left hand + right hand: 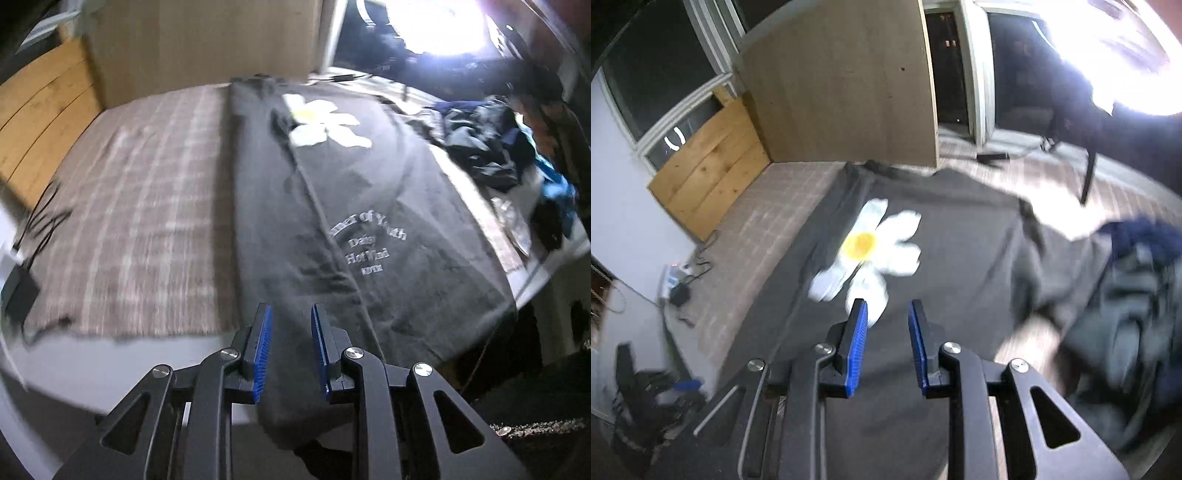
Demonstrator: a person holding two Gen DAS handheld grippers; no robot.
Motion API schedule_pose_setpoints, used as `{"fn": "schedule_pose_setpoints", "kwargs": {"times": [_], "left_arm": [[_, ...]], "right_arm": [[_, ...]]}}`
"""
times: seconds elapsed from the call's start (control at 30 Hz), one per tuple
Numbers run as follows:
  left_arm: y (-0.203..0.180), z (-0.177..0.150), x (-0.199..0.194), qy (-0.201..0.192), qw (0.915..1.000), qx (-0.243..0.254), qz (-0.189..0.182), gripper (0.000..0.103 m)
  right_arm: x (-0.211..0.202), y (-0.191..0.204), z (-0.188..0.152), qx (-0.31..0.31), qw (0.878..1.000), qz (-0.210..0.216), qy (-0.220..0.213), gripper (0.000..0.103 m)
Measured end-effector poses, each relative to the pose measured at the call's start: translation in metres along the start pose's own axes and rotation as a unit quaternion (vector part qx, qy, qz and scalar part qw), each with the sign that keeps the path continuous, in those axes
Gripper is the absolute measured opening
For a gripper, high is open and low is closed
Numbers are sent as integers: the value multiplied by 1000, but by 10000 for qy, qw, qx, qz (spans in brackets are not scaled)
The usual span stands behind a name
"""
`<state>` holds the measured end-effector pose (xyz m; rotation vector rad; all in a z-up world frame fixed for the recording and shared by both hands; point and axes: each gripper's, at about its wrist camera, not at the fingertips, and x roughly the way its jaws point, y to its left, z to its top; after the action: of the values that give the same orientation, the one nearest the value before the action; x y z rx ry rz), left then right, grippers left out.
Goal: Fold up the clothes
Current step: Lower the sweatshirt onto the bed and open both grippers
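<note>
Charcoal-grey cotton T-shirt [388,206] with a white daisy print [321,122] and pale lettering lies spread along a bed covered by a brown and white checked blanket [140,206]. In the left wrist view, the left tool [291,314] has its blue ribbed pads [263,350] standing apart, with a fold of the shirt's near hem passing between them and hanging down below the bed's edge; the pads do not visibly pinch it. One long side of the shirt is already folded inward, forming a straight ridge running up toward the daisy. A heap of dark blue and grey clothes [491,147] sits on the bed to the right of the shirt.

In the right wrist view, the right tool [888,310] hovers above the shirt [960,240], its blue pads [916,339] apart with nothing between them. The daisy [871,247] lies just beyond its tips. The clothes heap [1134,314] is blurred at right. A light wooden panel [713,166] leans against the wall beyond the blanket [764,221].
</note>
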<state>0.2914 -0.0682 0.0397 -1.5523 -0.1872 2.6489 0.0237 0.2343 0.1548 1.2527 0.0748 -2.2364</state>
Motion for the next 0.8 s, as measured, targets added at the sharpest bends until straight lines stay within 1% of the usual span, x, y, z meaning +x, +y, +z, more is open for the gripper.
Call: {"fn": "schedule_pose_setpoints", "kwargs": {"times": [0.03,0.1,0.17,0.23,0.33,0.43,0.5,0.6,0.63,0.7,0.8], "left_arm": [[-3,-1,-2,-17,9999,-109,57,21],[-13,-1,-8,-50,9996,-245,93,21],[-29,2,-10,-67,9996,-259,65,24],[-51,9,-5,-50,9998,-158,-55,27],[-89,21,11,32,9993,74,-378,28],[-128,30,28,152,9967,400,-688,28],[-151,34,38,238,9939,656,-850,28],[-187,40,53,366,9879,1039,-1092,28],[-194,41,55,400,9861,1104,-1175,28],[-203,44,59,458,9829,1172,-1342,28],[-218,49,62,379,9784,1500,-1374,28]], "right_arm": [[10,-12,13,-40,10000,-55,13,23],[21,-37,26,-70,9998,-182,11,23],[31,-79,38,69,9990,-443,90,23],[37,-119,45,277,9969,-728,148,23],[46,-163,55,430,9936,-1001,286,23],[61,-187,58,305,9913,-1196,463,24],[73,-197,55,226,9878,-1375,688,24],[71,-209,40,407,9890,-1178,796,24],[64,-211,33,494,9907,-1010,761,24],[51,-215,24,534,9911,-971,734,24],[26,-220,9,580,9902,-1104,628,24]]}}
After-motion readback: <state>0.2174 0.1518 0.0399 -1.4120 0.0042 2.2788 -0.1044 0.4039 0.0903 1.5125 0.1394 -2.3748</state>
